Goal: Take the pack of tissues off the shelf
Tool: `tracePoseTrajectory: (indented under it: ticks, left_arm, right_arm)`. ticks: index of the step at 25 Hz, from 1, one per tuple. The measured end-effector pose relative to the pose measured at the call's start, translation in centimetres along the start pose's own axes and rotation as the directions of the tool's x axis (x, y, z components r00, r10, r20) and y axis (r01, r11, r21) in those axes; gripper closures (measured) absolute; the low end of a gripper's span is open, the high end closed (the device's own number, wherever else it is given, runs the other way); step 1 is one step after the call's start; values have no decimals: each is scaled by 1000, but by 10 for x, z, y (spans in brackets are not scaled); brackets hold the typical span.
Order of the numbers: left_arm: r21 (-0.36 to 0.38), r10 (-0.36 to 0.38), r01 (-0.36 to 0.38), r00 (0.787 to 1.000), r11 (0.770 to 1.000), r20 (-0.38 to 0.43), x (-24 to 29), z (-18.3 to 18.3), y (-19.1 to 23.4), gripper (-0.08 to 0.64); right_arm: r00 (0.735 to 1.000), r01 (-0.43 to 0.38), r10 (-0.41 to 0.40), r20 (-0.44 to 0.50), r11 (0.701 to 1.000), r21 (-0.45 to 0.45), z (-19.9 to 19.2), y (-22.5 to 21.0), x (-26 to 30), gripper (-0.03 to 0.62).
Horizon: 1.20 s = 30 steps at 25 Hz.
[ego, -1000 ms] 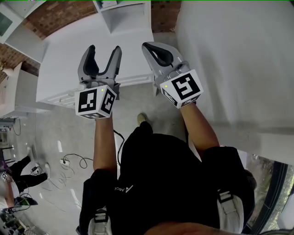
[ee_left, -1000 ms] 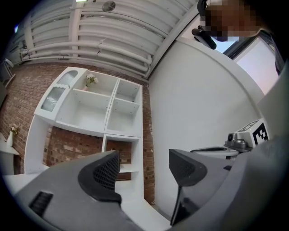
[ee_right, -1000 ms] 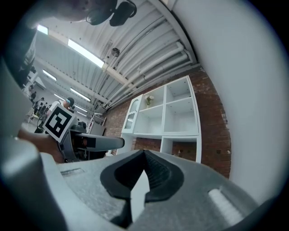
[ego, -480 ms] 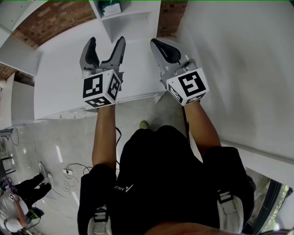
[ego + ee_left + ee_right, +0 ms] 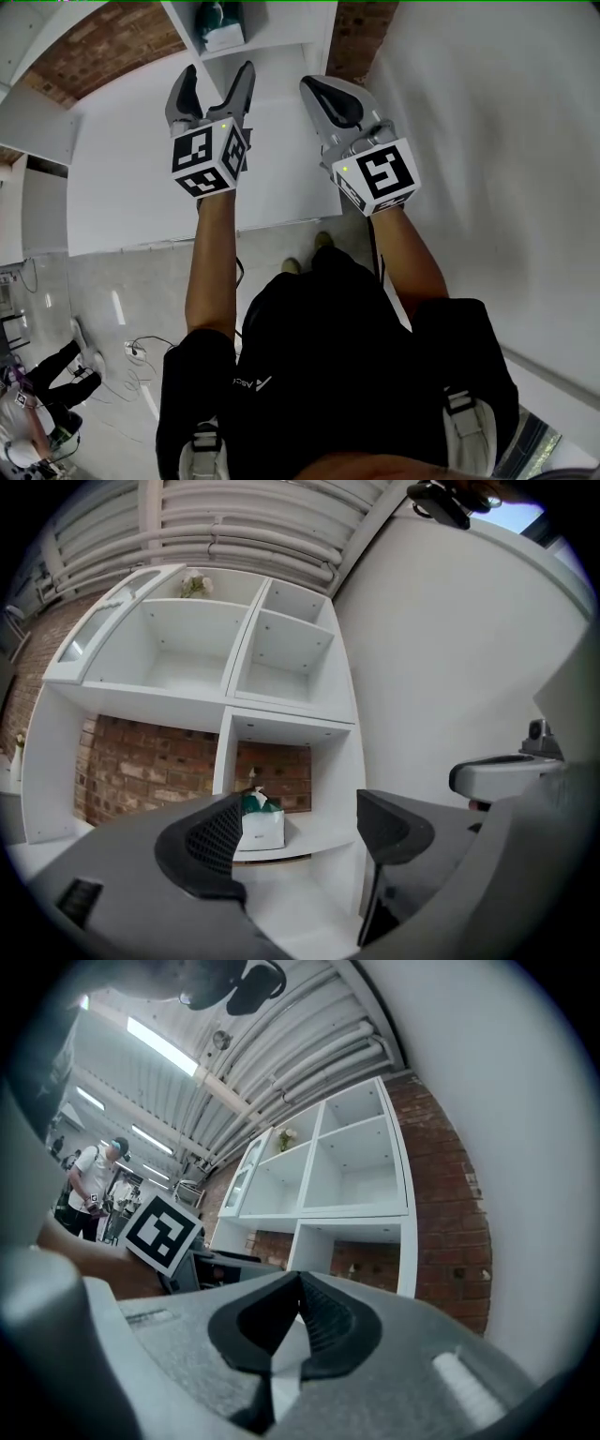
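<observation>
While my left gripper (image 5: 216, 80) stands spread wide with nothing between its jaws, the pack of tissues (image 5: 261, 823) sits well ahead on the shelf (image 5: 349, 761). It's in the lower right compartment, upright, close to that compartment's left wall, with brick behind it. My right gripper (image 5: 298, 1283) is pressed together, empty, and held beside the left one.

Step in hand, I judge: the reach, with the grasp not yet started. In the left gripper view the pack shows off-centre, half behind my left pad (image 5: 217, 841). So I should swing left until it sits midway between the jaws, then go straight in. There's little room by the wall, so that jaw may clip it. Clamp the white body, not the green top or the tissue sticking up. It's probably soft, so squeeze lightly.
</observation>
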<state>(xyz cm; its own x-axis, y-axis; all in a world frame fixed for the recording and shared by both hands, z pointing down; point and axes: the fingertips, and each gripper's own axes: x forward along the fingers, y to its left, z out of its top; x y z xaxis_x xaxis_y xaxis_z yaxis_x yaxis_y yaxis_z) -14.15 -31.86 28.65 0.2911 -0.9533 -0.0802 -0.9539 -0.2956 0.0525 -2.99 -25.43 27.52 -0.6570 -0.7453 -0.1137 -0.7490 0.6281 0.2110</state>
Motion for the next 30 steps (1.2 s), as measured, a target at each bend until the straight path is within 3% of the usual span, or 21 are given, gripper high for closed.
tracePoseTrajectory:
  ticks: [13,23,30]
  left_arm:
    - [27,170,-168,982,985,-84,91,-43,26,186]
    - [27,215,-214,968,977,-132,134,-69,51,146]
    - [55,285,-280,943,958,-169,155,-85,66,129]
  right_arm:
    - [997,-81,81,5,996,29,-29,-61,45,591]
    - [992,-122,123,-28,992,41,-56,-57,76,591]
    - [987,-155,157,-30,986,54,-67,-59,84,591]
